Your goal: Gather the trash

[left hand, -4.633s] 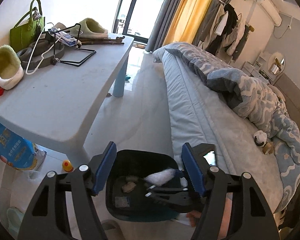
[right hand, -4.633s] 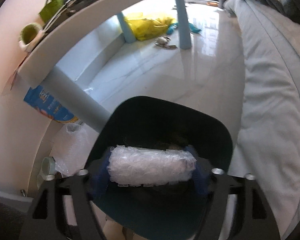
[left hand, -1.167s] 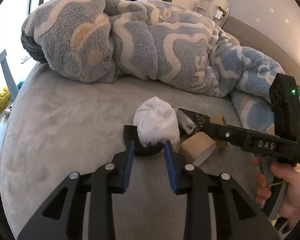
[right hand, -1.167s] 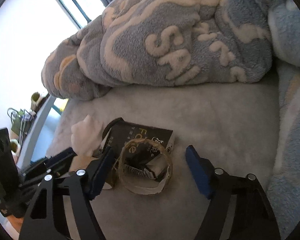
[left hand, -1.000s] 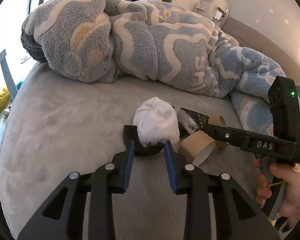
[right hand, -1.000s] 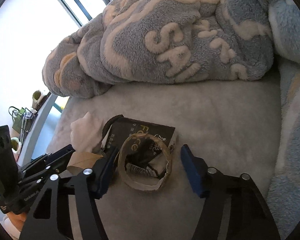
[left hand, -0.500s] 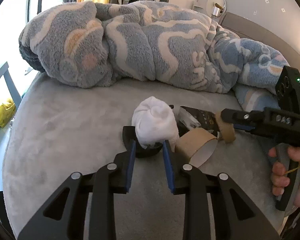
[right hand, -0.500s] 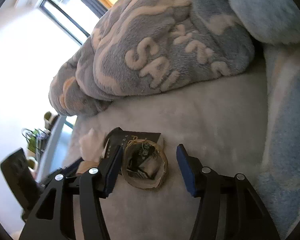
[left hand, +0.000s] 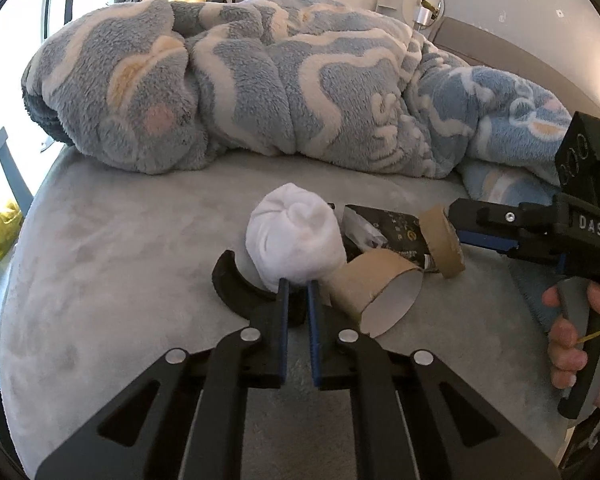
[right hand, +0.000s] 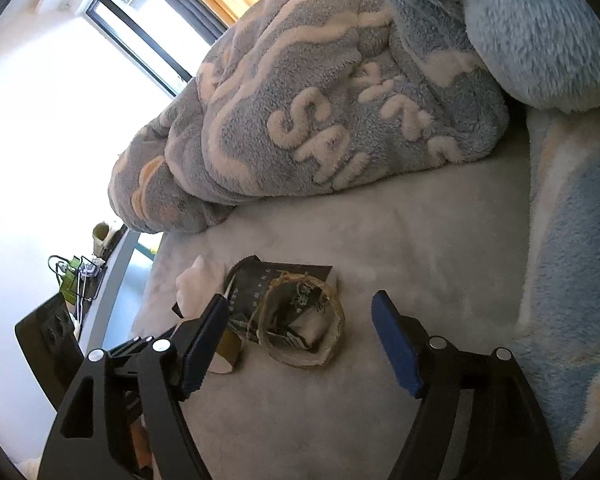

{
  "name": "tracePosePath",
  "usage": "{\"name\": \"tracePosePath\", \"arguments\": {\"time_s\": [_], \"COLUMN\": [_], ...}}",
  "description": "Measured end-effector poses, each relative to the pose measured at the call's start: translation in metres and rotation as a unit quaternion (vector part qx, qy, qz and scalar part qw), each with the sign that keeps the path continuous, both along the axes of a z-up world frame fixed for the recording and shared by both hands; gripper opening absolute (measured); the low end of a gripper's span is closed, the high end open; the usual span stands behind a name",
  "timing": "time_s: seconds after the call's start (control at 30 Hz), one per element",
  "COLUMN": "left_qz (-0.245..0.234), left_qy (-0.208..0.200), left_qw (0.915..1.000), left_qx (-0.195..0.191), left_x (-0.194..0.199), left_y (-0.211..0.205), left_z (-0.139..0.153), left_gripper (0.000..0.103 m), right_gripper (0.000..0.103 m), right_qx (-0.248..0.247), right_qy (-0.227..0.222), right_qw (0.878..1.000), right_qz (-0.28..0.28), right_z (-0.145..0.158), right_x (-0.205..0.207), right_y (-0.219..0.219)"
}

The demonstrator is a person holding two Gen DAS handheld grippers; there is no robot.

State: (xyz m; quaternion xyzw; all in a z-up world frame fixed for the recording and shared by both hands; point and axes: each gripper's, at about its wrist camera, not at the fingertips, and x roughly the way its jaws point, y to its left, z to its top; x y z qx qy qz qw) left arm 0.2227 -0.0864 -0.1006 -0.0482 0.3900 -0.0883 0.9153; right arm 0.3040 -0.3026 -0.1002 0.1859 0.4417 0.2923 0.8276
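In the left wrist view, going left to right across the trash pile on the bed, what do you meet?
Black curved piece → white wad → flattened cardboard tube → brown tape ring → right tongs.

On bed (left hand: 100, 240) — tissue wad (left hand: 294, 236) leftmost, torn tube (left hand: 376, 284) beside it, packet (left hand: 392, 230) behind, tape ring (right hand: 302, 320) on packet; blanket (left hand: 260, 92) beyond.

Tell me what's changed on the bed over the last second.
The left gripper has pinched its jaws shut on the bottom of the white wad. The right gripper has pulled back a little and its jaws are opening around the tape ring, not gripping it. The cardboard tube, black packet and blanket stayed put.
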Motion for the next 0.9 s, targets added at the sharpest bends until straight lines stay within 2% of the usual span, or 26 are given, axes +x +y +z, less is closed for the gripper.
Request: {"name": "tracePosePath", "arguments": {"time_s": [0.13,0.2,0.27,0.3,0.43,0.57,0.9], "left_qz": [0.000,0.001,0.000,0.000,0.000,0.006,0.039], "left_qy": [-0.005,-0.004,-0.004,-0.005,-0.009,-0.013,-0.016], "left_qw": [0.9999,0.9998,0.9997,0.9996,0.9994,0.9995,0.9990], "left_qx": [-0.014,-0.020,-0.024,-0.027,-0.033,-0.028,-0.017], "left_x": [-0.005,-0.009,-0.013,-0.014,-0.019,-0.024,-0.041], "left_y": [0.005,0.008,0.010,0.011,0.016,0.026,0.063], "left_z": [0.007,0.008,0.009,0.010,0.017,0.025,0.041], "left_gripper": [0.008,0.008,0.008,0.008,0.008,0.007,0.007], "right_gripper": [0.076,0.076,0.064,0.061,0.047,0.047,0.047], "right_qx": [-0.043,-0.045,-0.064,-0.076,-0.070,-0.089,-0.077], "right_qy": [0.010,0.022,0.024,0.024,0.026,-0.003,-0.030], "right_qw": [0.999,0.999,0.998,0.997,0.997,0.995,0.996], "right_qz": [-0.010,-0.013,-0.015,-0.017,-0.024,-0.043,-0.042], "right_z": [-0.007,-0.012,-0.014,-0.015,-0.013,0.004,0.033], "right_x": [0.003,0.005,0.006,0.006,0.007,0.003,-0.007], "right_y": [0.010,0.012,0.015,0.017,0.016,0.017,0.036]}}
